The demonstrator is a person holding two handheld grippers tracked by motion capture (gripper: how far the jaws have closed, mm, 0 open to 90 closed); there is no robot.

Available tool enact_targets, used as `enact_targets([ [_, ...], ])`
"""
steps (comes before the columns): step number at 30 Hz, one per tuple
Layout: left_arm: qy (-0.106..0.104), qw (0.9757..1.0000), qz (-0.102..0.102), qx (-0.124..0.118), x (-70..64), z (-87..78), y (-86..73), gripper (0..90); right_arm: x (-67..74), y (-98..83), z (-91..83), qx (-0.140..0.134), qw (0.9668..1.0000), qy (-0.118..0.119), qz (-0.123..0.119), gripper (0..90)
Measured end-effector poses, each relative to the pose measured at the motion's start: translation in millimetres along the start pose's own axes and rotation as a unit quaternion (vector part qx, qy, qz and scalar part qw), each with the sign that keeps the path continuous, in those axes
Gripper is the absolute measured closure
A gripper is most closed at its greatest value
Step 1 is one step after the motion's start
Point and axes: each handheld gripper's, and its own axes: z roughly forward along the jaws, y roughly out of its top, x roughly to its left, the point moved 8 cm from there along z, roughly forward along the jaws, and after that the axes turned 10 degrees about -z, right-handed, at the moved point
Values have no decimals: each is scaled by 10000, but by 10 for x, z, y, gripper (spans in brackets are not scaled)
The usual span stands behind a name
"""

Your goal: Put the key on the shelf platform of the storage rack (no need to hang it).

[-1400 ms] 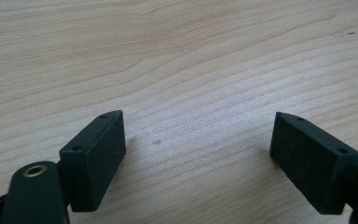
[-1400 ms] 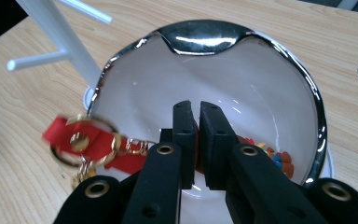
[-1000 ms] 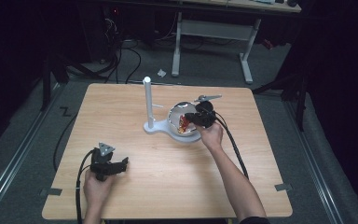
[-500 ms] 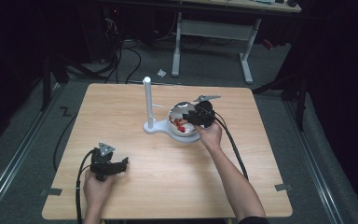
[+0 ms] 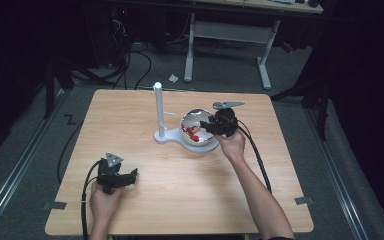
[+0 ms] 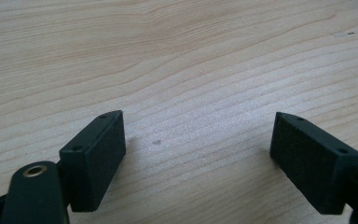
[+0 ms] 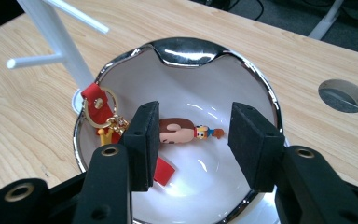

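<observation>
Down in the bowl point(image 7: 242, 74), at the centre of the right gripper view, lies the keychain point(image 7: 177, 130): a small brown-and-red figure on the white floor of the dish, its red strap and gold ring point(image 7: 98, 109) draped against the bowl's left wall. It lies loose now, with nothing clamped on it. One second ago the right gripper point(image 5: 211, 127) sat lower over the dish with its jaws together; since then its jaws have just been opening, and they stand apart above the figure, one pad to either side, touching nothing. From the high view the gripper looks a touch higher over the silver rim than it did, right of centre in the frame, the hand point(image 5: 231, 145) behind it.

Just left of the bowl, the white stand point(image 5: 158, 112) rises with its post upright, unchanged, its base touching the bowl's edge.

Over at the lower left of the high view, the left gripper point(image 5: 122, 177) rests low over the wooden table point(image 5: 180, 190), exactly where it was. Its own view shows both black pads point(image 6: 93, 158) spread wide with only bare wood grain between them.
</observation>
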Motion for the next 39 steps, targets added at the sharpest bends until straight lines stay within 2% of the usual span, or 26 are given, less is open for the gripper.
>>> enact_targets([
  [11,6,10000,-26,-7,-2,0,-1,186,-114,4,-186,-89,9999,-101,58,516],
  [17,6,10000,-25,-8,-2,1,0,186,-182,-13,-334,-240,9995,-205,59,512],
  [21,6,10000,-29,-10,-2,1,0,186,-227,-72,-427,-286,9993,-209,148,511],
  [29,6,10000,-25,-9,-2,1,0,186,-279,-140,-666,-412,9987,-253,157,502],
  [36,4,10000,-15,-9,-1,1,0,186,-326,-302,-884,-531,9974,-360,319,513],
  [39,5,10000,-18,-10,-2,1,-1,186,-329,-375,-960,-480,9976,-358,349,513],
])
